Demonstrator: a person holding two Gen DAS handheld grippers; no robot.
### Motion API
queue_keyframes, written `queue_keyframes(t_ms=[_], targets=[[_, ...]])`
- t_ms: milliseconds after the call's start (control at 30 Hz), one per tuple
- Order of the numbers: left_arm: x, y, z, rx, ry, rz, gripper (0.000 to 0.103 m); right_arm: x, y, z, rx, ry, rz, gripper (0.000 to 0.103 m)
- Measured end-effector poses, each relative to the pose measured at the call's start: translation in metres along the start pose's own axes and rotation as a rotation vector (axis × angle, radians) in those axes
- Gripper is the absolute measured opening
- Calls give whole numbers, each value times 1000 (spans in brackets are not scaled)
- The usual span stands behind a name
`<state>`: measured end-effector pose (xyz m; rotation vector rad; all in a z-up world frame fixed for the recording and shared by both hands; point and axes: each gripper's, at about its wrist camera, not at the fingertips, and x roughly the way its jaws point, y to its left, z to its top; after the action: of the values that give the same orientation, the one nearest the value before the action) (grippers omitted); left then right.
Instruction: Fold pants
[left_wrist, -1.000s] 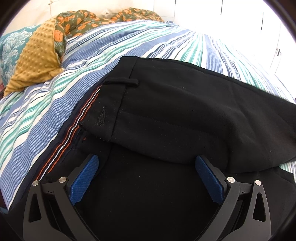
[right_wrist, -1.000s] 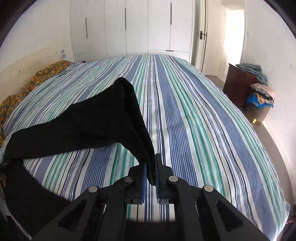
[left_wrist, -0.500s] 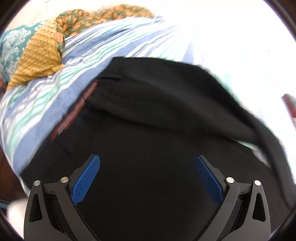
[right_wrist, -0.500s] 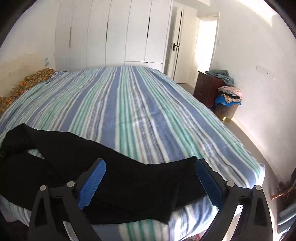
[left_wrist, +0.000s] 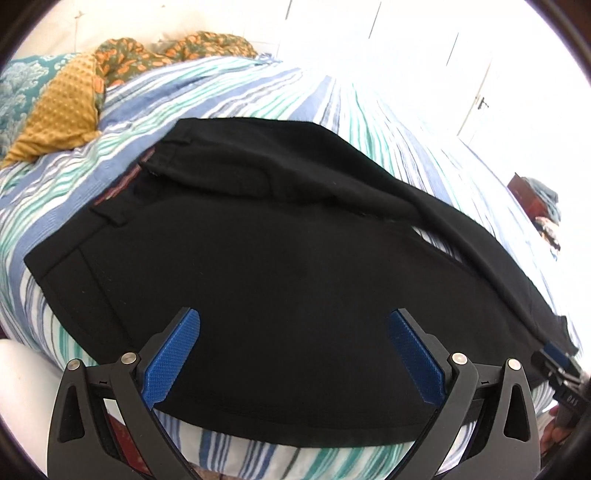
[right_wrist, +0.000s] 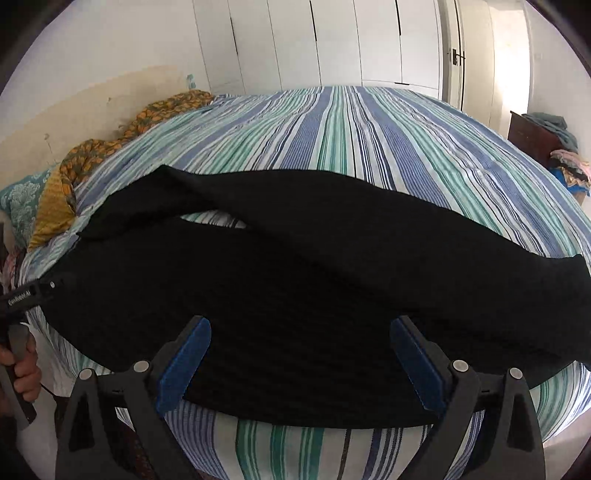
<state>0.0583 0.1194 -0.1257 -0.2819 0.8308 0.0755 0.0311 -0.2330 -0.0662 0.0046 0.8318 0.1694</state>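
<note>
Black woven dress pants (left_wrist: 280, 266) lie lengthwise along the near edge of the blue, green and white striped bed cover (right_wrist: 362, 140), waistband end toward the yellow dotted pillow (left_wrist: 62, 110). One leg is laid over the other, not squared: a sliver of stripes shows between the legs, seen in both views.

Left gripper (left_wrist: 293, 354) hovers over the seat area, jaws wide apart, holding nothing. Right gripper (right_wrist: 301, 363) the same over the leg section, empty, jaws spread.

Step in hand, as I judge it: align the legs before the crosswise fold. To do it well, pinch the upper leg's edge near the gap, drag it flush with the lower leg, smooth flat. Then take both layers at the hem end, right side, and carry them toward the waistband. Grabbing a single layer risks a skewed fold.
</note>
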Motion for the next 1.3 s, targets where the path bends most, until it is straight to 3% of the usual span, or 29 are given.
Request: queue_keyframes(t_ms=[133, 333, 1300], targets=[[6, 8, 4, -15, -8, 29, 102, 12, -7, -11, 47, 63, 24, 97], [3, 8, 4, 18, -38, 57, 102, 17, -6, -18, 54, 88, 16, 99], [14, 19, 8, 13, -15, 111, 102, 21, -2, -22, 60, 88, 13, 103]])
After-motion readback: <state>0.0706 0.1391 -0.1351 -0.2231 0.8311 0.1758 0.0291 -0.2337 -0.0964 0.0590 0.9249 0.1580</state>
